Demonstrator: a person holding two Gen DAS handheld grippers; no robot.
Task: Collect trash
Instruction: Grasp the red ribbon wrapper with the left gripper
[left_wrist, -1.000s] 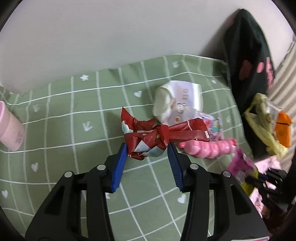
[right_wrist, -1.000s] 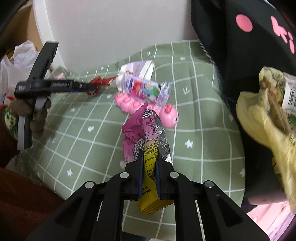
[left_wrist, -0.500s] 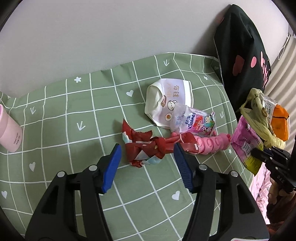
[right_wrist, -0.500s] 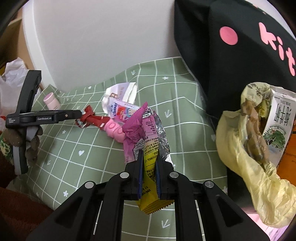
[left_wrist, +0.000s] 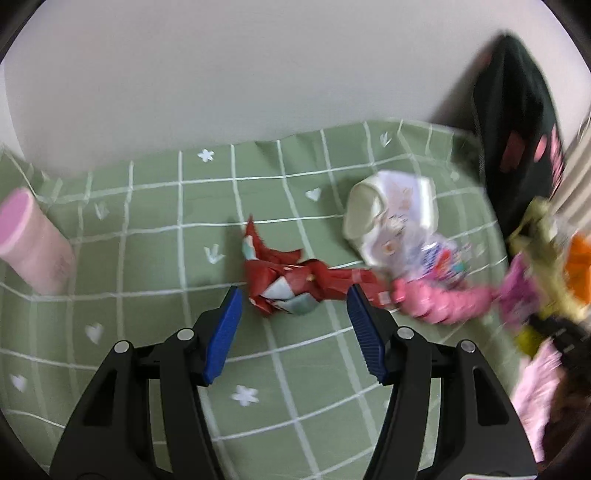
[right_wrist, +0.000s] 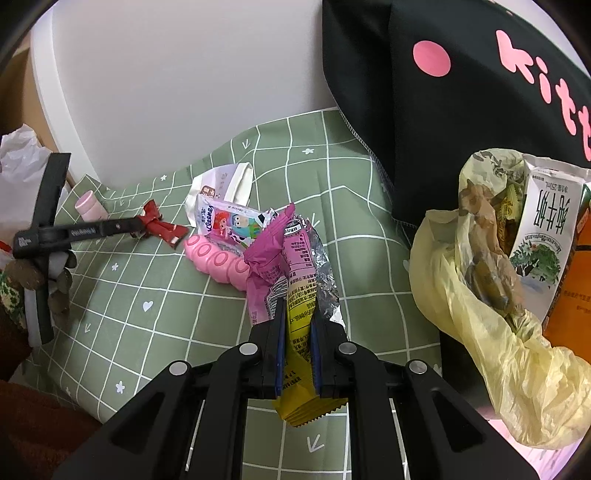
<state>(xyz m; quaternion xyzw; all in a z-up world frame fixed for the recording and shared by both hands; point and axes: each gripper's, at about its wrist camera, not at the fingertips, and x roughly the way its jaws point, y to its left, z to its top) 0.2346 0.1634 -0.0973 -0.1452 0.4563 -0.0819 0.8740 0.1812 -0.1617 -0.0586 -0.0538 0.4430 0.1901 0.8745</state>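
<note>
A crumpled red wrapper (left_wrist: 288, 284) lies on the green checked cloth (left_wrist: 147, 240). My left gripper (left_wrist: 293, 295) hangs just above it, its jaws opening; the blue pads (left_wrist: 221, 332) flank the wrapper's near end without pressing on it. In the right wrist view the left gripper (right_wrist: 138, 227) shows side-on, tips at the red wrapper (right_wrist: 159, 227). My right gripper (right_wrist: 297, 321) is shut on a pink and yellow foil snack wrapper (right_wrist: 291, 266), held above the cloth. To its right is a yellow plastic bag (right_wrist: 480, 306) holding a milk carton (right_wrist: 543, 236) and other trash.
A white pouch (left_wrist: 391, 206), a tissue pack (right_wrist: 229, 221) and a pink caterpillar toy (right_wrist: 218, 258) lie behind the red wrapper. A pink cylinder (left_wrist: 29, 236) stands at the cloth's left. A black bag (right_wrist: 461, 110) leans at the back right. A white wall is behind.
The left jaws have spread wider around the red wrapper, which stays on the cloth. The right gripper kept its hold on the snack wrapper, and the yellow bag now sits larger in its view.
</note>
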